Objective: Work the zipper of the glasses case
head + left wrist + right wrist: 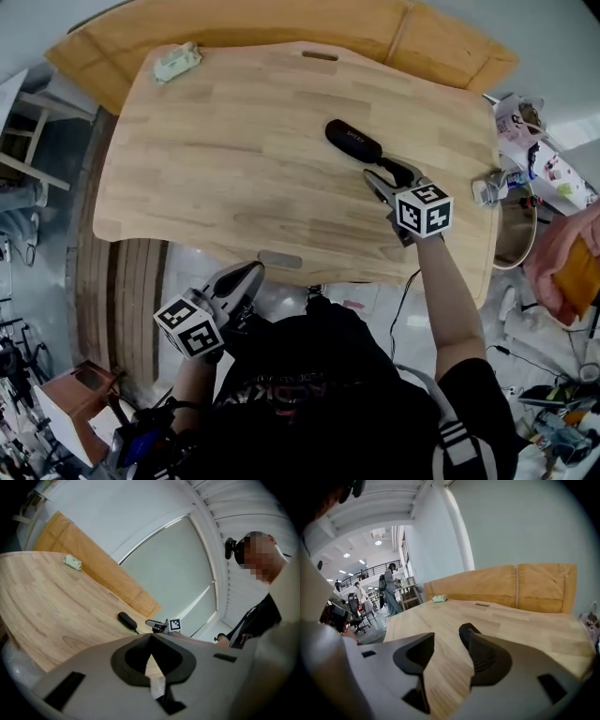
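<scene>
Right tongs stand open beside the black oval glasses case on the light wooden surface. Left tongs are closed, empty.

Wooden table; black glasses case right of centre; pale-green bundle, far-left corner

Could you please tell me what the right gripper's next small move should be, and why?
Probably ease the right gripper forward until its open jaws reach the near end of the glasses case: the case lies on the table just ahead of them, untouched, while the left gripper hangs shut off the table.
</scene>
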`<action>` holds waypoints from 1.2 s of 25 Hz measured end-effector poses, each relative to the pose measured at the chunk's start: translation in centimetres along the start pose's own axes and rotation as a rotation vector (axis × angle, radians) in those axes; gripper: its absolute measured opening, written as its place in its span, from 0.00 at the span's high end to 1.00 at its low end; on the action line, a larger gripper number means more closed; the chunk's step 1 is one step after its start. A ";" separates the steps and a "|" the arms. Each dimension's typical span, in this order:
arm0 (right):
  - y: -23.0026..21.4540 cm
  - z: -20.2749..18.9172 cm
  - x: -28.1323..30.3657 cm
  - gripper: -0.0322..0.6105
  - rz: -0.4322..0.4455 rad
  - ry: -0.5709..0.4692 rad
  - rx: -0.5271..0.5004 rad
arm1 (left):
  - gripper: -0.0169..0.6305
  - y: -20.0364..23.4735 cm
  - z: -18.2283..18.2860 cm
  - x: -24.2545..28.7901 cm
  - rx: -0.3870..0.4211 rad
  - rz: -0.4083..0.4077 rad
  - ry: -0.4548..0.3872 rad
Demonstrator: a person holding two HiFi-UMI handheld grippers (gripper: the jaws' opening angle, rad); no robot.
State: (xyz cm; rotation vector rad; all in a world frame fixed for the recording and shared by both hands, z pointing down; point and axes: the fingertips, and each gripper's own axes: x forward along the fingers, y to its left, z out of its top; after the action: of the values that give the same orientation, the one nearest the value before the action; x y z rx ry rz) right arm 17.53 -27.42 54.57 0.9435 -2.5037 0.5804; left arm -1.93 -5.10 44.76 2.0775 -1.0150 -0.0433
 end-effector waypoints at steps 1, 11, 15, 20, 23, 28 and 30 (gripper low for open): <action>-0.5 0.0 0.9 0.59 0.009 0.030 -0.021 | 0.96 0.0 -0.1 0.0 -0.009 0.011 -0.004; -6.1 -2.6 9.1 0.39 0.073 0.401 -0.281 | 0.96 0.2 -1.4 0.4 -0.071 0.094 -0.037; -7.3 -4.3 11.3 0.35 0.106 0.527 -0.353 | 0.96 0.3 -1.7 0.0 -0.091 0.128 -0.055; -7.6 -6.0 13.1 0.34 0.129 0.620 -0.393 | 0.96 0.7 -2.0 -1.2 -0.124 0.191 -0.074; -7.8 -6.9 13.9 0.34 0.121 0.656 -0.424 | 0.96 0.9 -2.2 -1.8 -0.144 0.216 -0.084; -8.3 -7.3 14.5 0.36 0.086 0.643 -0.419 | 0.96 0.8 -2.5 -2.1 -0.151 0.229 -0.084; -8.2 -7.0 14.4 0.38 0.076 0.622 -0.412 | 0.96 0.8 -2.6 -2.3 -0.150 0.228 -0.085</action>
State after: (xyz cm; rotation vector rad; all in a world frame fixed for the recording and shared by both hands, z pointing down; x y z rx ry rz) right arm 14.73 -37.00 69.50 0.4253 -1.9840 0.2953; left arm -3.07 -2.14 46.35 1.8278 -1.2560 -0.0899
